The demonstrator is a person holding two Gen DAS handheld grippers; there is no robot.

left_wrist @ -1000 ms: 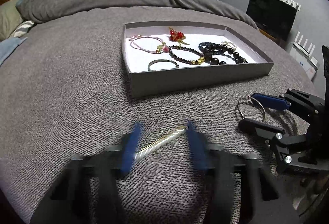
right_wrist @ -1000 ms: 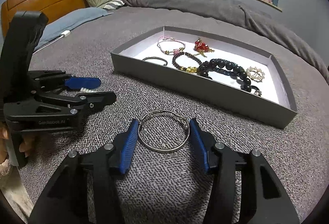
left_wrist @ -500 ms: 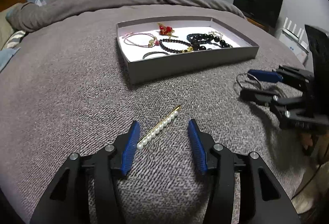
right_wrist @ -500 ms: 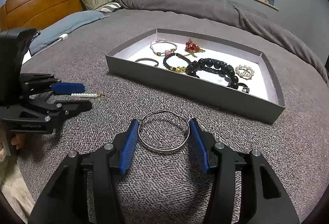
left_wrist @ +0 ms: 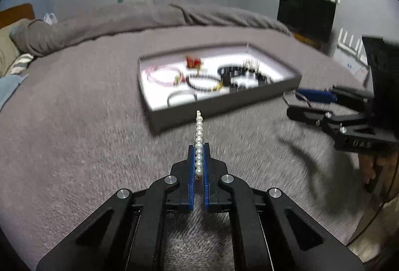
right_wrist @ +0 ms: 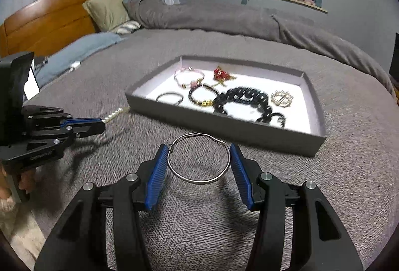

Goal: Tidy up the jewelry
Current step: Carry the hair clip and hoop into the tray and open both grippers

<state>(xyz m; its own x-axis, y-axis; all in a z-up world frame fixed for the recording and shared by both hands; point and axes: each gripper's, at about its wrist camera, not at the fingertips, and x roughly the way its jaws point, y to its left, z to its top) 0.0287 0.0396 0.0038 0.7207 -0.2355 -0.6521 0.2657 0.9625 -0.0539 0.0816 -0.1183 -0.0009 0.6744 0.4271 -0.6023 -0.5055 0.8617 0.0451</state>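
The bed is viewed low and close from both wrists; the tray is shared.

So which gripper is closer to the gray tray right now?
Hard to call; the right looks slightly nearer. The right gripper, clamped on the wire bangle, hangs just short of the gray tray. The left gripper, shut on the pearl clip, is similarly close.

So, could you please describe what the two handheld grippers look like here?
Both the left gripper and the right gripper are matte black linkage frames with silver rivets and ribbed blue finger pads. The left one's body carries faint lettering, too small to read. A fuzzy cream sleeve shows beneath it.
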